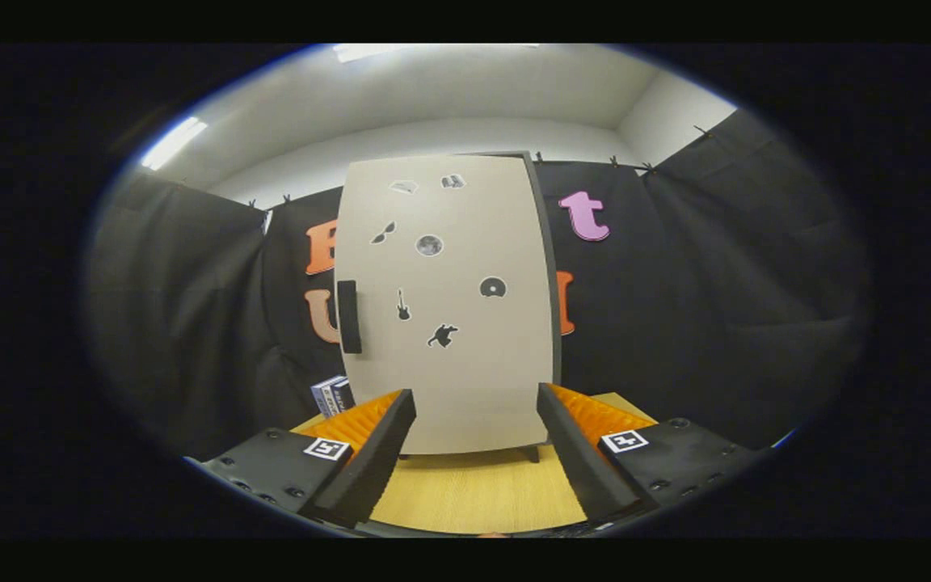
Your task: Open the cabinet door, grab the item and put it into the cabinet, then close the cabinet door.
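A pale beige cabinet [449, 307] stands upright on the wooden table [478, 489], straight ahead and beyond my fingers. Its door is shut and carries several small dark stickers. A black vertical handle [348, 317] sits on the door's left edge. A small blue and white box [332, 394] rests on the table left of the cabinet's base, just beyond my left finger [368, 453]. My gripper [475, 404] is open, its fingers spread wide apart with nothing between them, well short of the cabinet.
Black cloth walls close in behind the cabinet and on both sides. The cabinet stands on short dark feet [532, 453]. Bare tabletop lies between my fingers and the cabinet.
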The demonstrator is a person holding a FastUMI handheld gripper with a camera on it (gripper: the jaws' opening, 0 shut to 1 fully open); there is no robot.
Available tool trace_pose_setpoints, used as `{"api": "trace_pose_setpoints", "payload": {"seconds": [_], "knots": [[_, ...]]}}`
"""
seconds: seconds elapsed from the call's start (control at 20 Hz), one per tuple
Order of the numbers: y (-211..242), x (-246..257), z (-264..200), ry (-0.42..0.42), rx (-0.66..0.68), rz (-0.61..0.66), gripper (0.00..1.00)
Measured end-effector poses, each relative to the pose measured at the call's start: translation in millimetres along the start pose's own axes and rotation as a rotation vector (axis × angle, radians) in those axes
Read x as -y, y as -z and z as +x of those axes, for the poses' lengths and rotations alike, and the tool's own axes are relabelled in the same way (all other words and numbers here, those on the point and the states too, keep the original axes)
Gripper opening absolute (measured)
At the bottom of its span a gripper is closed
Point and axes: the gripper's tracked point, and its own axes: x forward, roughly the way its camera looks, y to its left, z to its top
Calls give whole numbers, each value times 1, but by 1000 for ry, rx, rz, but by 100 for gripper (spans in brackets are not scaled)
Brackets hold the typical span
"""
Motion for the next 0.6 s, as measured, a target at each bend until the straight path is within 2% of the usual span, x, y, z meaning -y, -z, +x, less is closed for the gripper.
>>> {"api": "trace_pose_setpoints", "payload": {"seconds": [0.35,0.6], "knots": [[-14,13,-9,51,37,-12,98],[-9,11,-17,39,20,-1,98]]}}
